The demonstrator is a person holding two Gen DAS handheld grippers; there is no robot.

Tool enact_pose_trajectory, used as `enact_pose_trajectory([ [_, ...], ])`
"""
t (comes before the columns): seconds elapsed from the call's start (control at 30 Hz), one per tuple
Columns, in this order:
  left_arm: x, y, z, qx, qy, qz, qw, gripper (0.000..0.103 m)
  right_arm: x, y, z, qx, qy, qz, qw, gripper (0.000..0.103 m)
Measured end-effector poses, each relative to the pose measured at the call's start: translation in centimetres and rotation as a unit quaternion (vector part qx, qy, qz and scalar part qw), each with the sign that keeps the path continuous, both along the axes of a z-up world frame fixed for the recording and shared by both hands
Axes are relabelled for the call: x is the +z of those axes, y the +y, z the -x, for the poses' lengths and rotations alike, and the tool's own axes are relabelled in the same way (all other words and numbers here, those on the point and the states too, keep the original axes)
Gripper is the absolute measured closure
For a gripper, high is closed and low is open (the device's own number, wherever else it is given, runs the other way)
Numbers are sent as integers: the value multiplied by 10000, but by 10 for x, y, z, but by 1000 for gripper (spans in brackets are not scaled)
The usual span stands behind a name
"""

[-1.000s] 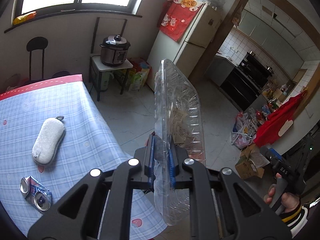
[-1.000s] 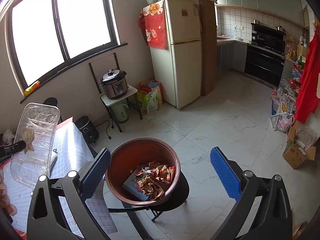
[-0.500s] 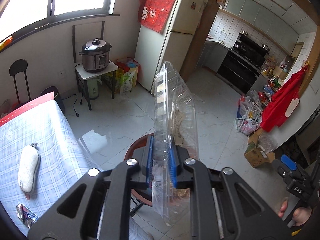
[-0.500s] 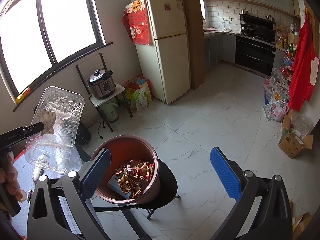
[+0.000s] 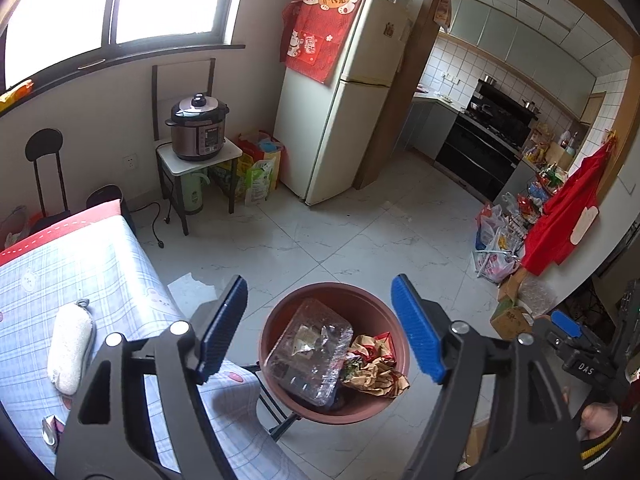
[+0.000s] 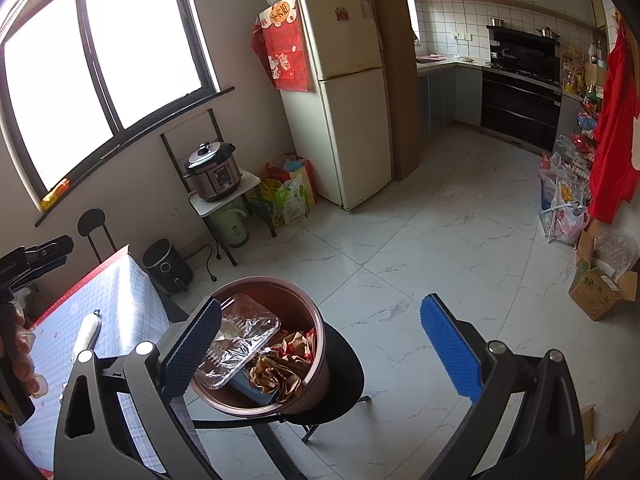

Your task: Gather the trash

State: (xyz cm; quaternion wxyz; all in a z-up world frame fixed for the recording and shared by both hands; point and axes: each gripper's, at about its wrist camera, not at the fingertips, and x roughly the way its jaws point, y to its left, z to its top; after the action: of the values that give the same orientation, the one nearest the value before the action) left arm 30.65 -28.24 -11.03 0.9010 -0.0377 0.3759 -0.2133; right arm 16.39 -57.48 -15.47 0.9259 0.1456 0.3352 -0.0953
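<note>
Kitchen-dining room, white tile floor, one fridge (image 5: 340, 96), one pressure cooker (image 5: 199, 127). One desk (image 5: 92, 264) under checked cloth, one grey pouch (image 5: 69, 354) and one crushed can (image 5: 52, 430) on it. One red-brown bin (image 5: 334, 350) on stool. Left gripper (image 5: 320, 330) fingers just spread, nothing between. Clear plastic tray (image 5: 310, 354), pinched a second ago, now lying in bin on wrappers. Right gripper (image 6: 320, 354) fingers spread, empty.

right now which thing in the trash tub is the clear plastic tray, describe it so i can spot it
Find the round reddish-brown tub on the black stool beside the blue checked table. The clear plastic tray lies tilted against the side of it nearer the table. It is see-through and rectangular, unlike the crumpled brown and red wrappers beside it.
</note>
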Motion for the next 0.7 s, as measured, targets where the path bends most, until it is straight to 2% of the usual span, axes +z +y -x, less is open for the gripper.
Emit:
enact_pose_trajectory([
  [0.1,9,28,10,254,-141,25,9996,17,1,5,-7,123,-59,-59,9999,5],
  [0.23,20,77,31,767,-251,-42,9967,17,1,19,-20,355,-119,-152,9992,5],
  [0.33,27,125,53,1300,-285,-64,9911,17,1,36,-34,580,-161,-222,9979,5],
  [0.47,35,196,90,2013,-348,-69,9789,17,1,69,-50,924,-204,-409,9947,5],
  [0.6,35,263,125,2697,-297,-8,9625,17,2,112,-60,1427,-232,-452,9885,5],
  [0.7,30,305,147,3081,-220,20,9511,17,2,144,-66,1584,-134,-447,9863,5],
])
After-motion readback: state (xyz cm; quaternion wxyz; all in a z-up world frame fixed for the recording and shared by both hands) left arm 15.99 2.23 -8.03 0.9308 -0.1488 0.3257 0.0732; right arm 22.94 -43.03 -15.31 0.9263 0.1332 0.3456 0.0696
